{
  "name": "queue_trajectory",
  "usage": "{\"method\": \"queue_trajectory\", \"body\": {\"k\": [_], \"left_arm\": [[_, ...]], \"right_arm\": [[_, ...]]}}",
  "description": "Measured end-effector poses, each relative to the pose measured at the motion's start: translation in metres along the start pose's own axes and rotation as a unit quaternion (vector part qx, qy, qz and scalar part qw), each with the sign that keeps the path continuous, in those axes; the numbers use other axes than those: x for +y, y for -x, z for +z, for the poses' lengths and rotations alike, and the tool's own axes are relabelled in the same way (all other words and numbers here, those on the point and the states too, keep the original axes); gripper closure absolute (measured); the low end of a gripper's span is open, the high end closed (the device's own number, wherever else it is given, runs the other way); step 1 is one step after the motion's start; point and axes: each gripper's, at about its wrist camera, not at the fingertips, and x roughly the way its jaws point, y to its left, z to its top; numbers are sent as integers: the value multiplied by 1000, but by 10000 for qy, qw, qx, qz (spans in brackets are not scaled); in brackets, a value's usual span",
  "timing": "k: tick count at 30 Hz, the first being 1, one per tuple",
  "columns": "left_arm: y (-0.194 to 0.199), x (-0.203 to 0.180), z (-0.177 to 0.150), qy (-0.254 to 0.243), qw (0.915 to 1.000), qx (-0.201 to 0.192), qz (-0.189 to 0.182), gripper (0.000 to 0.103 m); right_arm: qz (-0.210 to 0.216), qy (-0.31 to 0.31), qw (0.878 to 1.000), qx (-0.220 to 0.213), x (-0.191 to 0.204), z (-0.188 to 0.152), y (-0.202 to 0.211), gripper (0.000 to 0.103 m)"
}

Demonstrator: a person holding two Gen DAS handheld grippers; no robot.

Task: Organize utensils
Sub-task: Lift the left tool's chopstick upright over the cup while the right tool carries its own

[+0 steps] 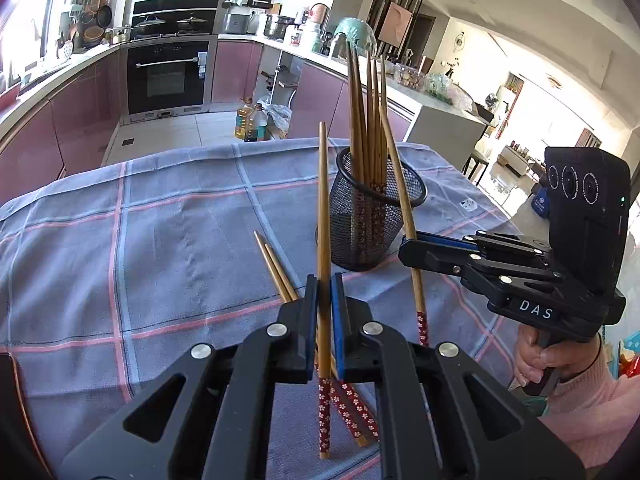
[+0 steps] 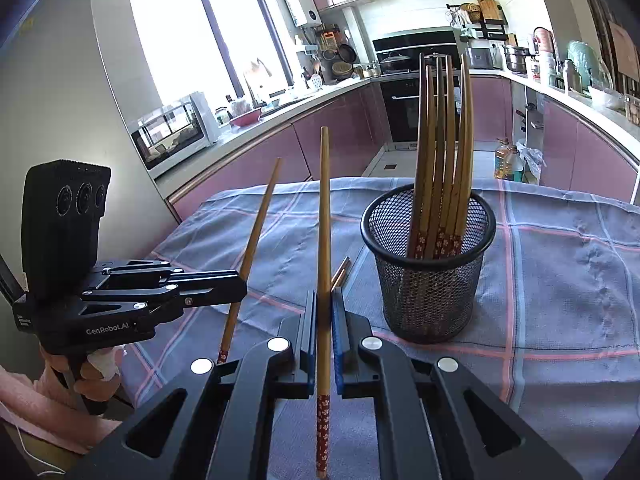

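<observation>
Counter (image 1: 160,220): covered with a grey checked cloth.
Mesh holder (image 2: 430,280): upright at centre, chopsticks already standing in it.
Left gripper (image 1: 324,304): fingers closed on one chopstick (image 1: 323,208), tip up.
Right gripper (image 2: 324,312): fingers clamped on another chopstick (image 2: 324,220).
Loose pair (image 1: 276,268): lying near the holder's left.
Advice: lift each patterned end clear above the rim, then lower it straight in.

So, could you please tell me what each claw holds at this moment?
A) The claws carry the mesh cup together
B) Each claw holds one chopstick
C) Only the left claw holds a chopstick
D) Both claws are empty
B: the left claw is clamped on one chopstick, and the right claw grips another chopstick, both beside the mesh cup standing on the cloth.
</observation>
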Motion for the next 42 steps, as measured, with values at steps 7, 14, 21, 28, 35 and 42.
{"method": "queue_trajectory", "body": {"k": [7, 14, 21, 28, 35, 42], "left_arm": [[9, -2, 7, -3, 9998, -113, -147, 95], [17, -5, 12, 17, 9995, -213, -252, 95], [22, -8, 18, 26, 9990, -294, -348, 96], [21, -12, 25, 8, 9986, -380, -376, 96], [18, -16, 30, -17, 9983, -430, -404, 96], [16, -19, 36, -44, 9980, -478, -410, 96]], "right_arm": [[-3, -36, 9999, -151, -6, 5, 11, 97], [-35, -39, 9996, -277, -10, 9, 18, 97], [-56, -23, 9993, -365, -11, 12, 24, 97], [-79, 15, 9989, -472, -14, 17, 29, 97], [-109, 55, 9984, -561, -14, 20, 33, 97], [-170, 111, 9976, -658, -15, 25, 40, 97]]}}
